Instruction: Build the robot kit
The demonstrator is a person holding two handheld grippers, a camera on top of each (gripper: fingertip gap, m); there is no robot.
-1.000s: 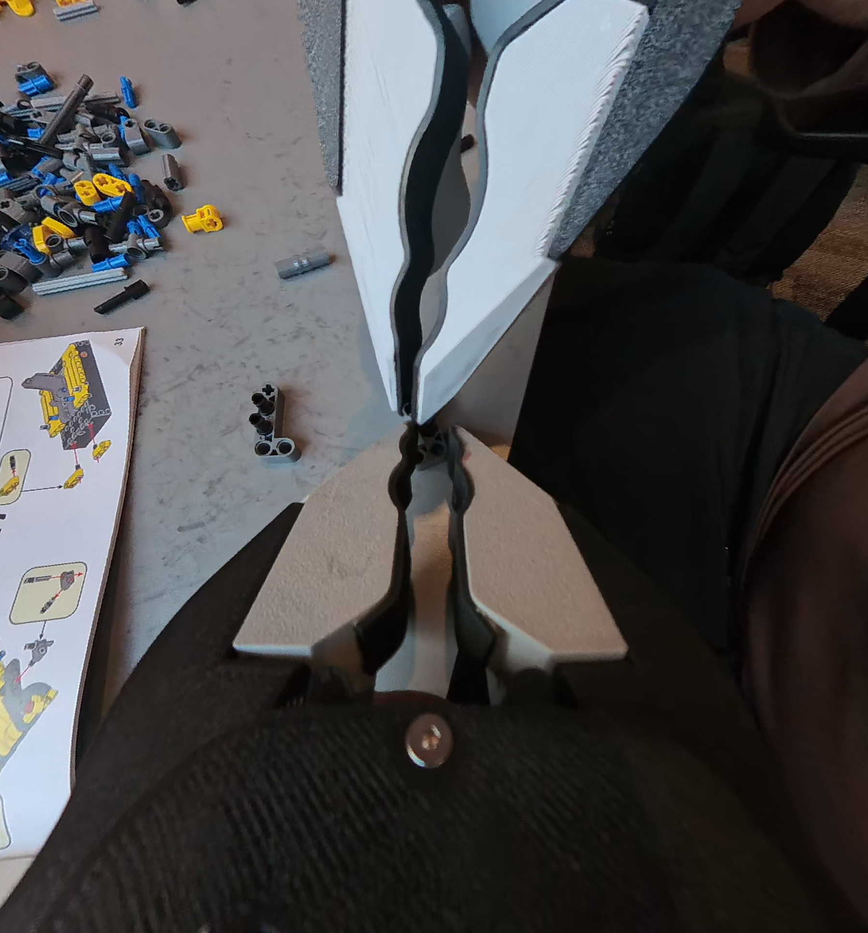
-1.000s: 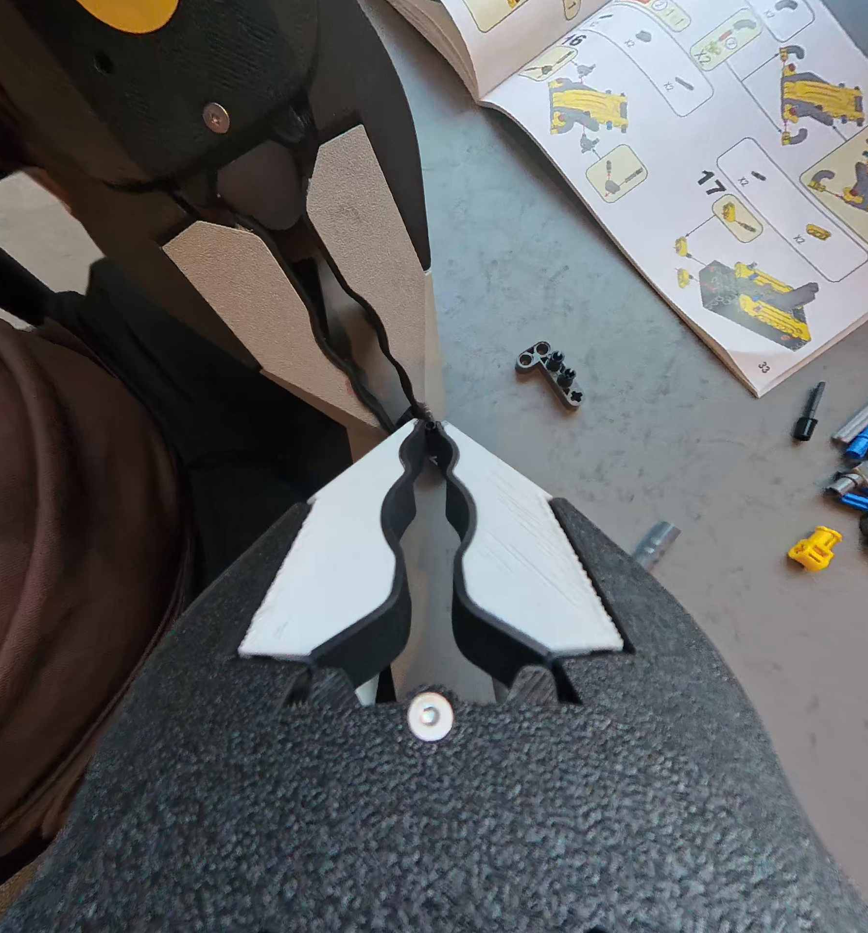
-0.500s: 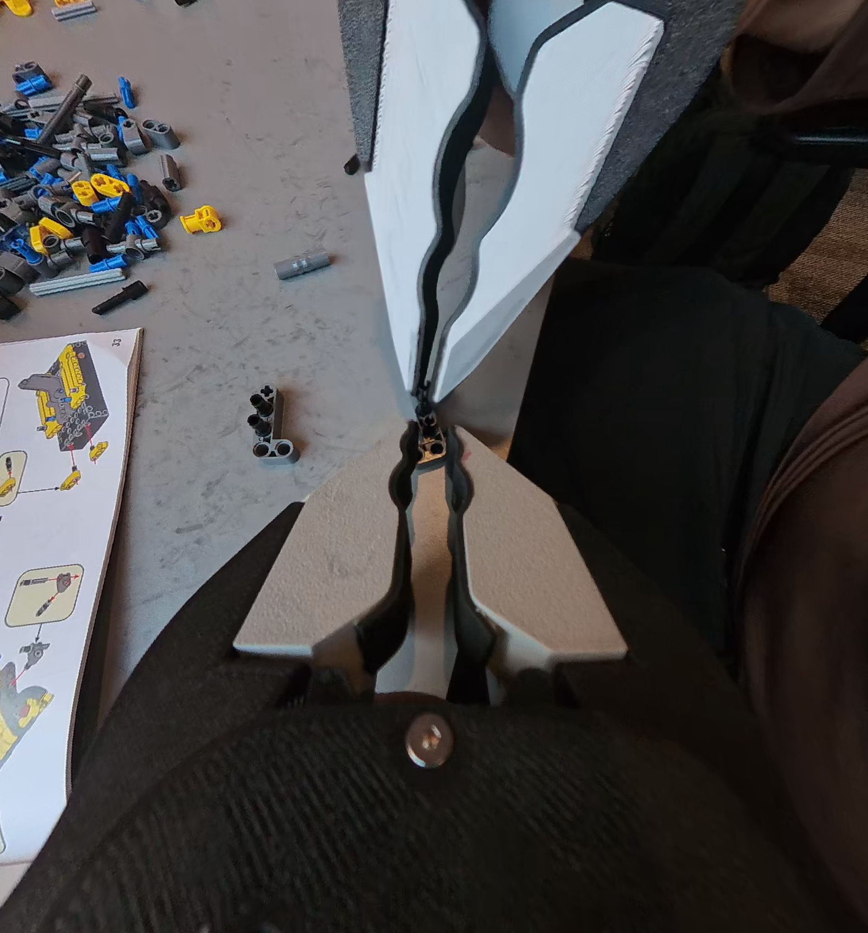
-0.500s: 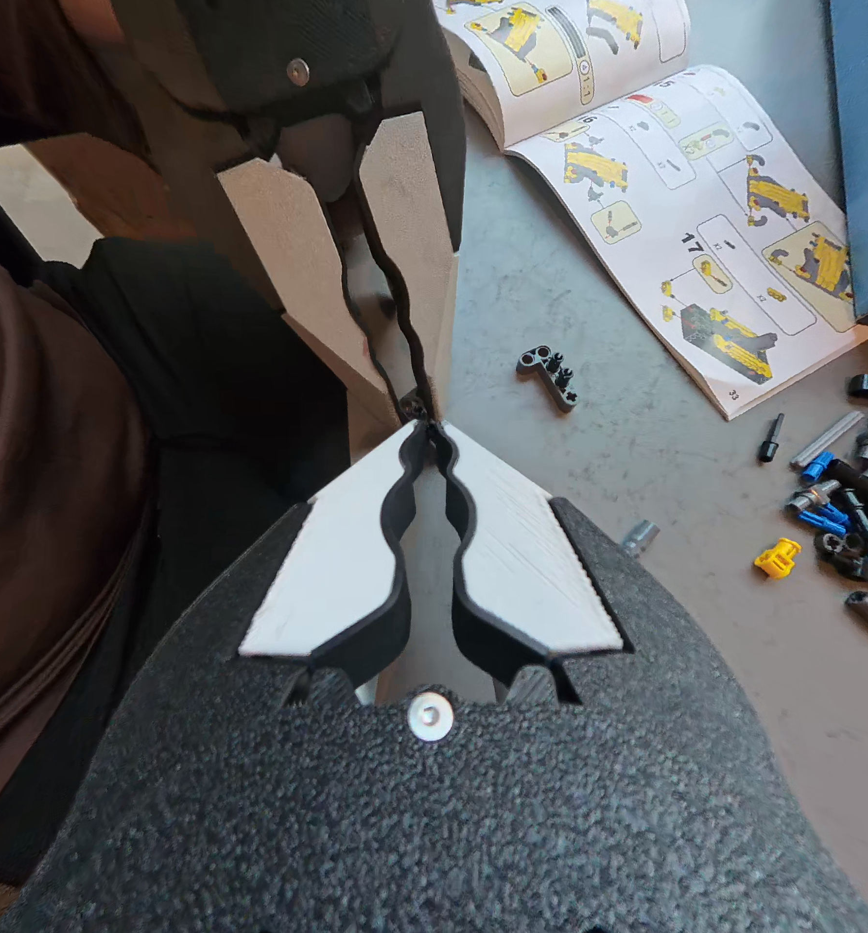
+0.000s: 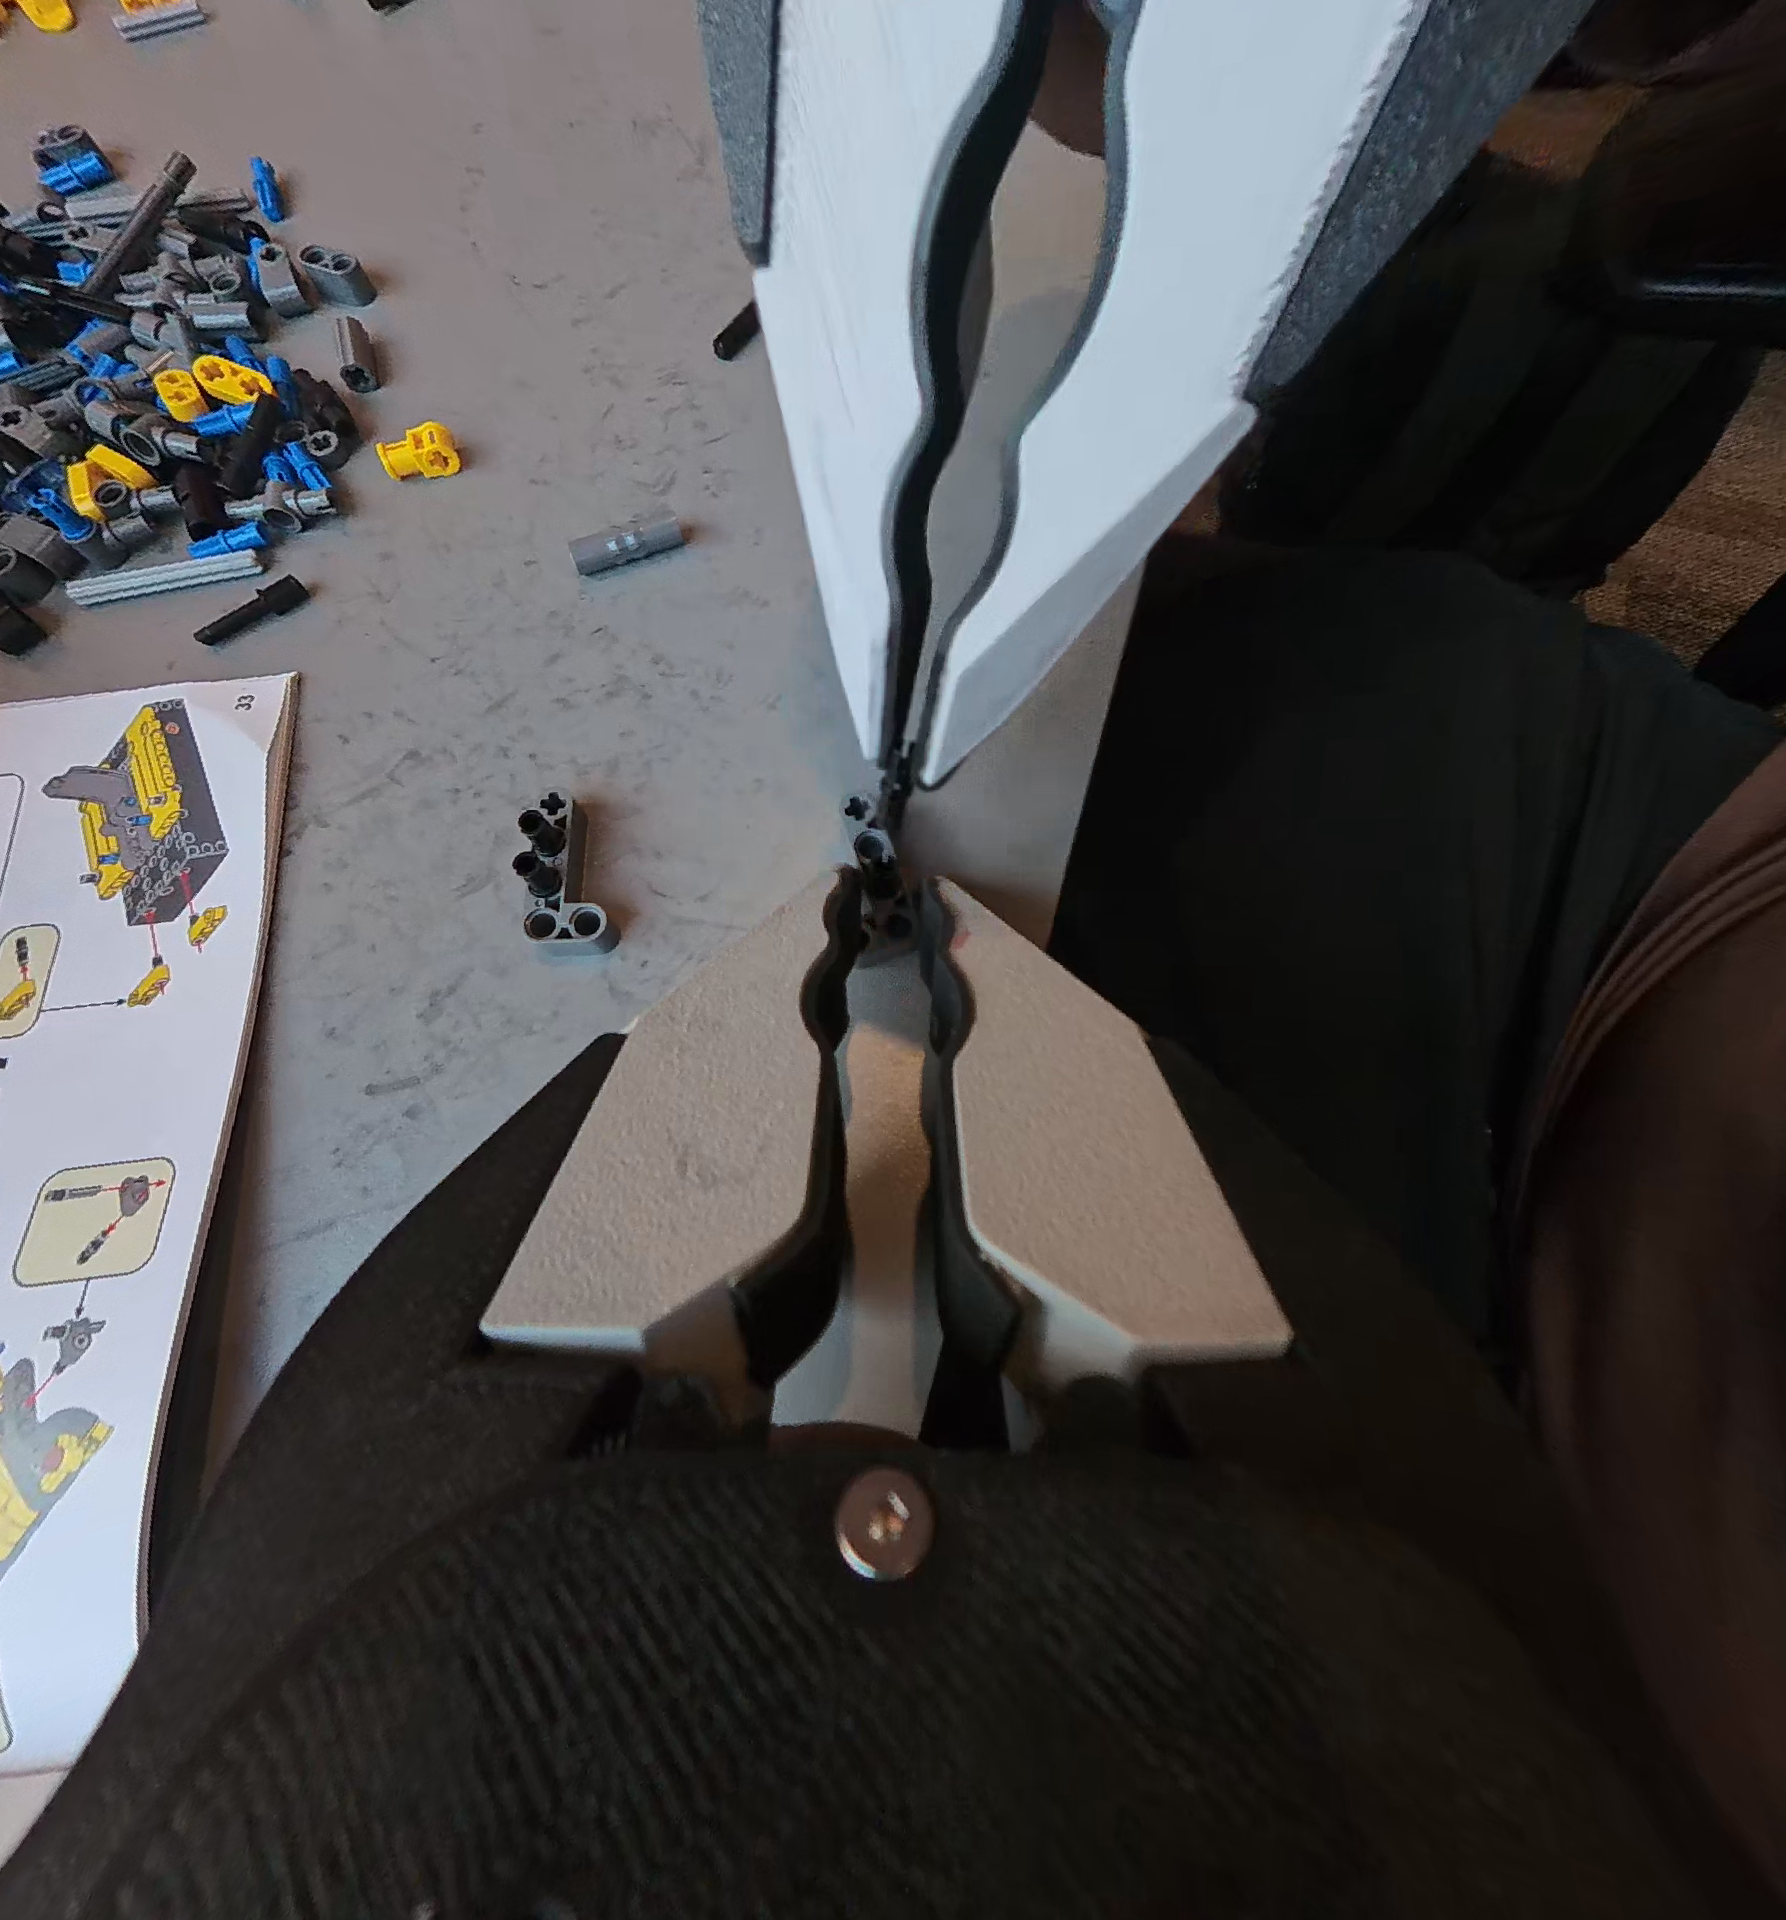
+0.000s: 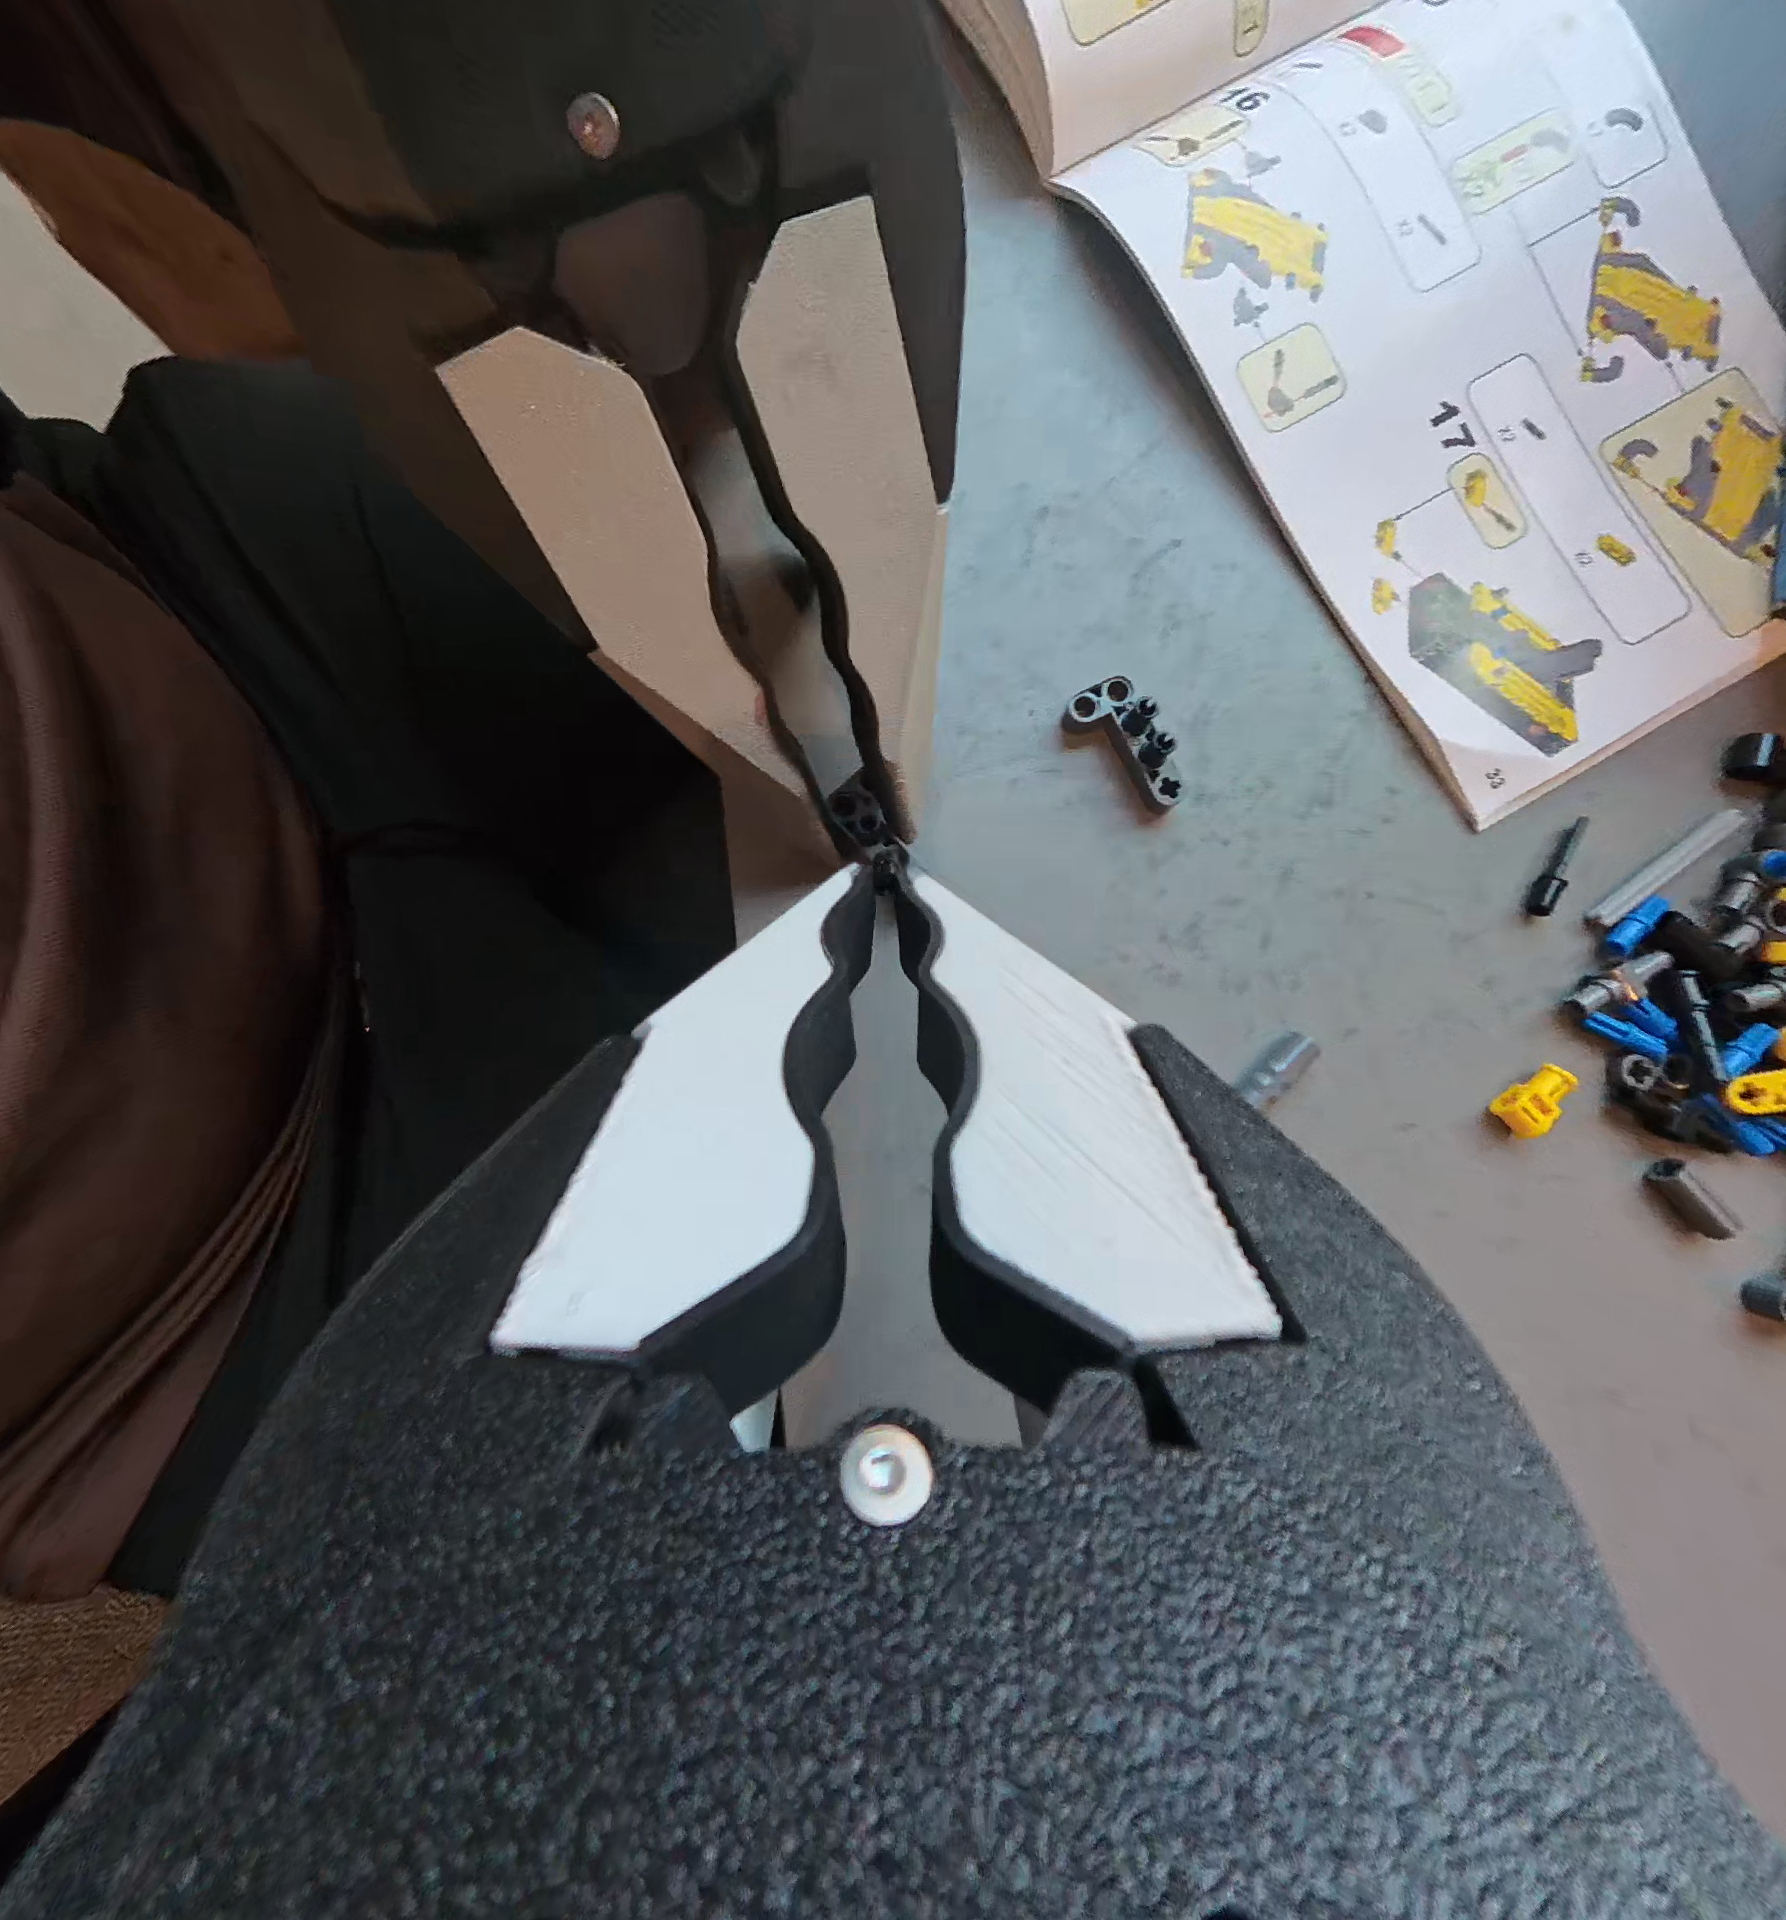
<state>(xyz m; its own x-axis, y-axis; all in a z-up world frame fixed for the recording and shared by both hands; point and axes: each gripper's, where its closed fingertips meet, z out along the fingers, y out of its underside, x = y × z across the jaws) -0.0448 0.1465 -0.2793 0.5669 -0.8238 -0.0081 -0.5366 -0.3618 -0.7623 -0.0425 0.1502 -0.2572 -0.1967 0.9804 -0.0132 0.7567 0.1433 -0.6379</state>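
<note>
My left gripper, with grey fingers, is shut on a small grey L-shaped piece with holes and black pins. It is held in the air above the table edge. My right gripper, with white fingers, is shut on a small black pin. The two grippers meet tip to tip, and the pin touches the end of the grey piece. The right gripper reaches down from the top of the left wrist view. The left gripper reaches down from the top of the right wrist view.
A second grey L-shaped piece lies on the grey table. An open instruction booklet, a pile of small parts, a yellow connector and a grey sleeve lie nearby. A person's lap is below. Only a small space, under 4 cm, lies between the two pairs of fingers. The yellow connector is about 15 cm from both grippers' fingertips. Look for it in the right wrist view too.
The right gripper has drawn back a little from the left one, so more of the grey piece shows between the tips. Both stay shut. The right wrist view has swung toward the parts pile.
</note>
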